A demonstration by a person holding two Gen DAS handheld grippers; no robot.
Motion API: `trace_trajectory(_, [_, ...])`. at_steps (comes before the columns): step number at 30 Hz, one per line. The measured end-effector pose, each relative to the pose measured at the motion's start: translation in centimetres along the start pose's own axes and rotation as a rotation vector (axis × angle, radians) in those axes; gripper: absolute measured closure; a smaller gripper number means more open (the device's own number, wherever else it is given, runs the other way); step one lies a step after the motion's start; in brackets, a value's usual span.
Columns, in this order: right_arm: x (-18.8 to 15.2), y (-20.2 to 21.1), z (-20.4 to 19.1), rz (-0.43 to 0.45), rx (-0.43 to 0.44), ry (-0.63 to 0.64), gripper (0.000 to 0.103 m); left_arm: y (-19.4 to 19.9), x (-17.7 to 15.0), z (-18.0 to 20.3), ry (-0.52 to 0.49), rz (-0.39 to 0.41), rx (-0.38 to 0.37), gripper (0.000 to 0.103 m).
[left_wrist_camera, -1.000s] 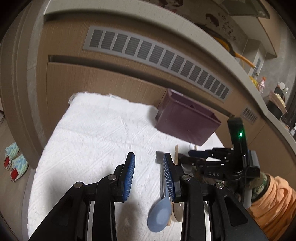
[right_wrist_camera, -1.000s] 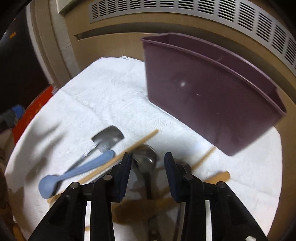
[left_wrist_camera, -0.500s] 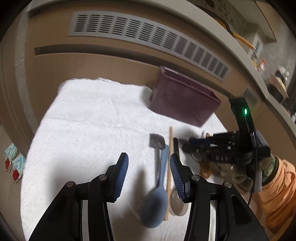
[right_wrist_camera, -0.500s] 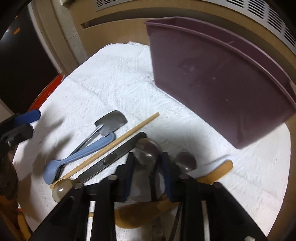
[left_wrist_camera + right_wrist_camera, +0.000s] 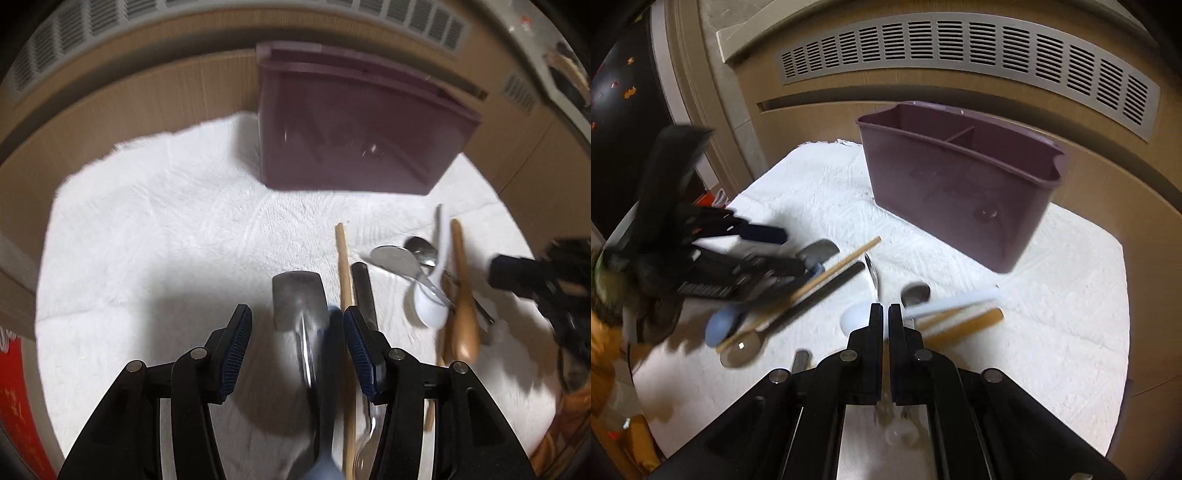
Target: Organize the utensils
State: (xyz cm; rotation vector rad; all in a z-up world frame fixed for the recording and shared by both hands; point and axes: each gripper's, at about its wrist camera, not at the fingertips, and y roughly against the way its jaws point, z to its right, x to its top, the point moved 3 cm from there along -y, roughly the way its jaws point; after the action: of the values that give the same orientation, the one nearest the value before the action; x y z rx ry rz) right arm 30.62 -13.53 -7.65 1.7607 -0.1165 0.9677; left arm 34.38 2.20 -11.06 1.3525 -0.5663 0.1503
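A metal spoon (image 5: 873, 275) is pinched lengthwise by the right gripper (image 5: 885, 314), its bowl pointed at the purple caddy (image 5: 960, 184).

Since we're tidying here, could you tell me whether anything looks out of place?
Yes: the utensils lie loose in a crossed heap on the white cloth, with the wooden spoon over the metal spoons and white spoon. The purple caddy behind them shows nothing inside from the right view.
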Motion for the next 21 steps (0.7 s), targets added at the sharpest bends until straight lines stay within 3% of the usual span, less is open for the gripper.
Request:
trace_trajectory(3, [-0.7, 0.2, 0.0, 0.03, -0.048, 0.034, 0.1, -0.7, 0.9, 0.5, -0.001, -0.006, 0.023, 0.053])
trace_trajectory(5, [-0.8, -0.1, -0.3, 0.037, -0.045, 0.044, 0.099, -0.9, 1.4, 0.8, -0.002, -0.01, 0.007, 0.07])
trace_trajectory(7, [-0.8, -0.2, -0.3, 0.038, -0.032, 0.041, 0.094, -1.0, 1.5, 1.1, -0.007, 0.001, 0.018, 0.07])
trace_trajectory(9, [-0.7, -0.2, -0.2, 0.043, -0.032, 0.038, 0.081, -0.7, 1.1, 1.3, -0.019, 0.026, 0.05, 0.07])
trace_trajectory(13, [-0.6, -0.1, -0.2, 0.034, -0.024, 0.039, 0.079, 2.5, -0.7, 1.6, -0.023, 0.168, 0.071, 0.07])
trace_trajectory(15, [-0.6, -0.4, -0.6, 0.016, -0.023, 0.053, 0.073, 4.6, -1.6, 1.6, -0.016, 0.244, 0.065, 0.07])
trace_trajectory(21, [-3.0, 0.0, -1.0, -0.071, -0.046, 0.09, 0.071, 9.0, -3.9, -0.1, 0.038, 0.372, 0.052, 0.07])
